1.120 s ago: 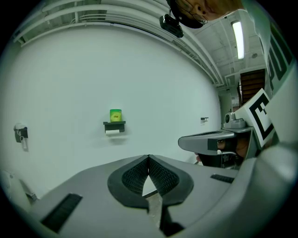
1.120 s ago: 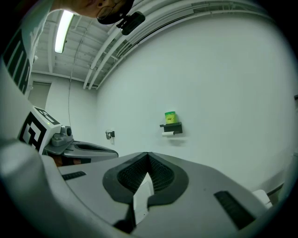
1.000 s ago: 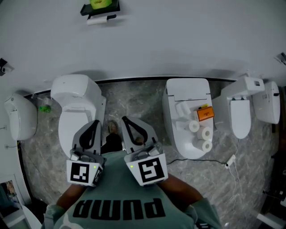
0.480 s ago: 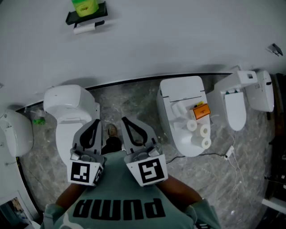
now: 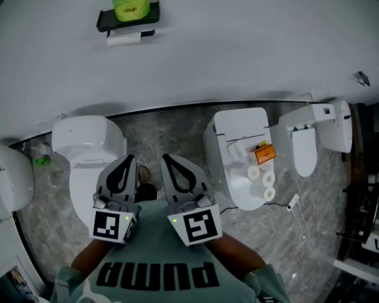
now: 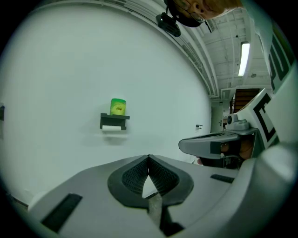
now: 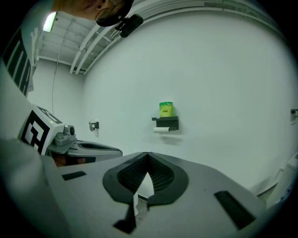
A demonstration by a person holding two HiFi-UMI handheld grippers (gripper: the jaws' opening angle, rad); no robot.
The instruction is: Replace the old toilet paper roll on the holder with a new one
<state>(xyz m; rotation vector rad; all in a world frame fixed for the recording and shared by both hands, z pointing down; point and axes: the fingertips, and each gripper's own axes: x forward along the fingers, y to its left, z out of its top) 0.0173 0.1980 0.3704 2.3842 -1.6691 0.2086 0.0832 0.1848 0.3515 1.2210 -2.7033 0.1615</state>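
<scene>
A black wall holder (image 5: 127,21) at the top left of the head view carries a green container (image 5: 130,7), with the old white roll (image 5: 124,38) under it. Several new rolls (image 5: 260,180) lie on the closed lid of a toilet (image 5: 237,127) to the right. My left gripper (image 5: 129,158) and right gripper (image 5: 166,158) are side by side close to my chest, both shut and empty, far from the holder. The left gripper view shows the holder (image 6: 114,121) and roll (image 6: 111,128) beyond the jaw tips (image 6: 148,158). The right gripper view shows the same holder (image 7: 166,122) and roll (image 7: 161,129).
An orange box (image 5: 262,154) sits on the toilet beside the new rolls. A second toilet (image 5: 83,142) stands left, just ahead of the left gripper. More white fixtures (image 5: 308,139) stand at right, and a cable (image 5: 284,204) runs over the marbled floor (image 5: 177,130).
The toilets and fixtures have slid leftward in the head view and the holder sits a little lower. Both grippers keep the same shut pose before my chest.
</scene>
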